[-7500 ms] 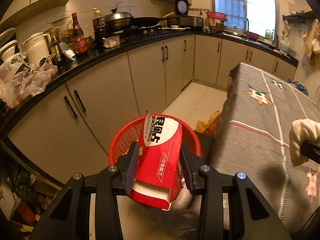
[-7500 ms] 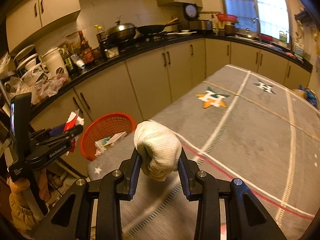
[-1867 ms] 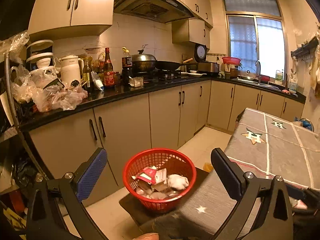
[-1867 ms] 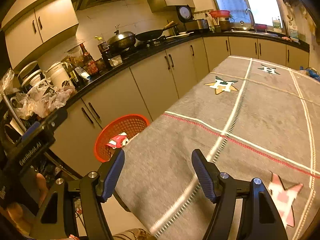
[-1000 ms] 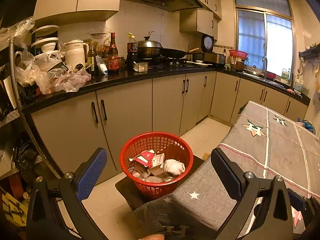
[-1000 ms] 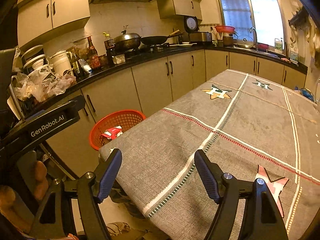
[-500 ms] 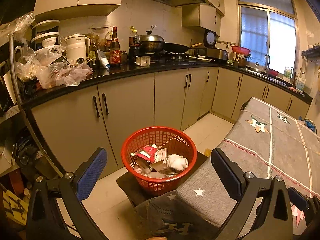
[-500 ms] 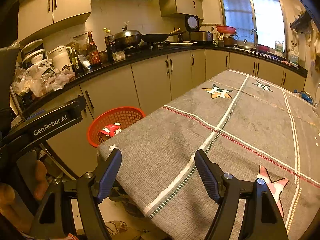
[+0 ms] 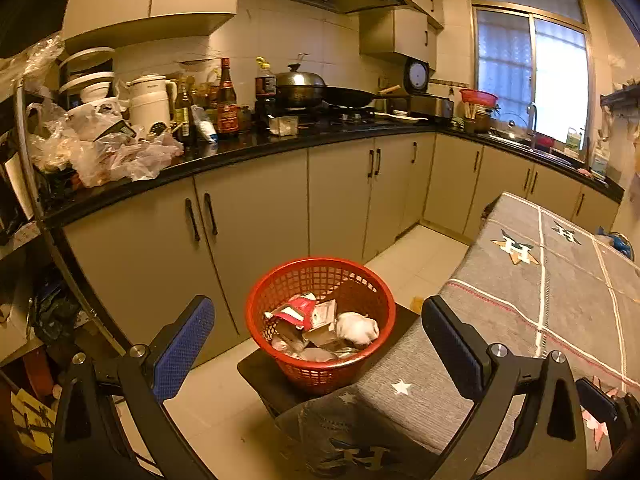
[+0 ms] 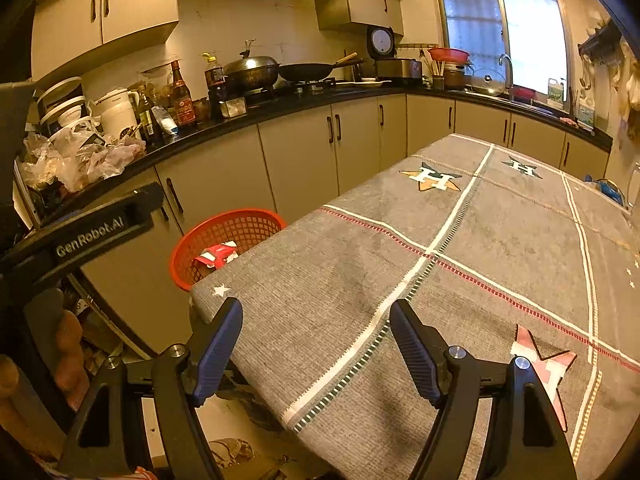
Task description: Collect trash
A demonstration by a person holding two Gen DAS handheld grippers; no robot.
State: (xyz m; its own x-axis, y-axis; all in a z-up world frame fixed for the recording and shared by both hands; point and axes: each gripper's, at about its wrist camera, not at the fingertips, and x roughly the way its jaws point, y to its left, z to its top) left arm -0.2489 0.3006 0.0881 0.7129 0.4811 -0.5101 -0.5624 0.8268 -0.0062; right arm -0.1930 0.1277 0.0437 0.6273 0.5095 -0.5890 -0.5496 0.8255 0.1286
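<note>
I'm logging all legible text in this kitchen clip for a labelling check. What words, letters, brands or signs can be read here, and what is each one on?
"GenRobot.AI": on the left claw's black body, seen from the right wrist view.
"H": on the star emblems of the grey tablecloth.
Red carton in the red basket: print too small to read.
Sauce bottle labels on the counter: blurred, unreadable.
White kettle: small mark, illegible.

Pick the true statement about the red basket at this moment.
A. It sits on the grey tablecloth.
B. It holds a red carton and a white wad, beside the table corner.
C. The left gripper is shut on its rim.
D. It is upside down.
B: the red basket stands upright beside the table corner, holding a red carton and a white wad; both grippers are open.
</note>
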